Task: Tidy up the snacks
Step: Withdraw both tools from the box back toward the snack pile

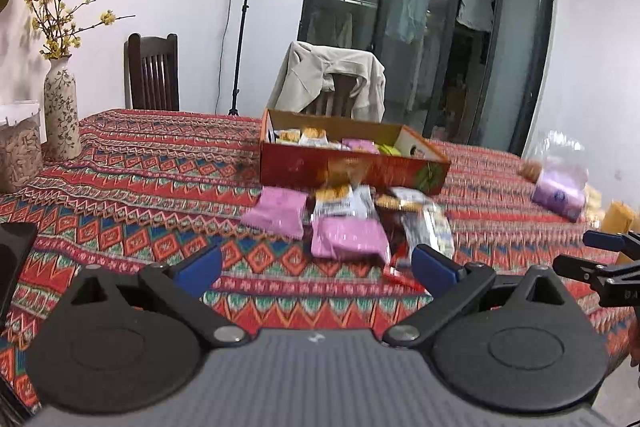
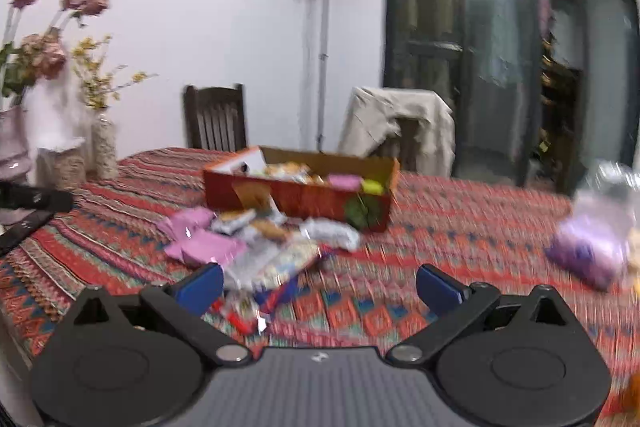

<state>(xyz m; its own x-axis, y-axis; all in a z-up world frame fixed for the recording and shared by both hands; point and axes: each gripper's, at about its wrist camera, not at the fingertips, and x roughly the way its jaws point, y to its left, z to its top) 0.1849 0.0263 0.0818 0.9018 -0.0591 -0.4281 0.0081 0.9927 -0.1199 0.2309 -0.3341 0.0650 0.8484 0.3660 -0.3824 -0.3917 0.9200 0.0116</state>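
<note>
Your left claw (image 1: 316, 267) is wide open with nothing in it, and so is your right claw (image 2: 320, 285). Both hang over the red patterned cloth (image 1: 140, 163), near the front of the table. Just past the blue fingers (image 1: 198, 269) lies a heap of snacks (image 1: 348, 223): pink packs, white packs and a red one, some on top of others. Right behind the heap sits the red box (image 1: 352, 171), with more snacks inside. A purple bag (image 2: 588, 251) lies well off to the right.
</note>
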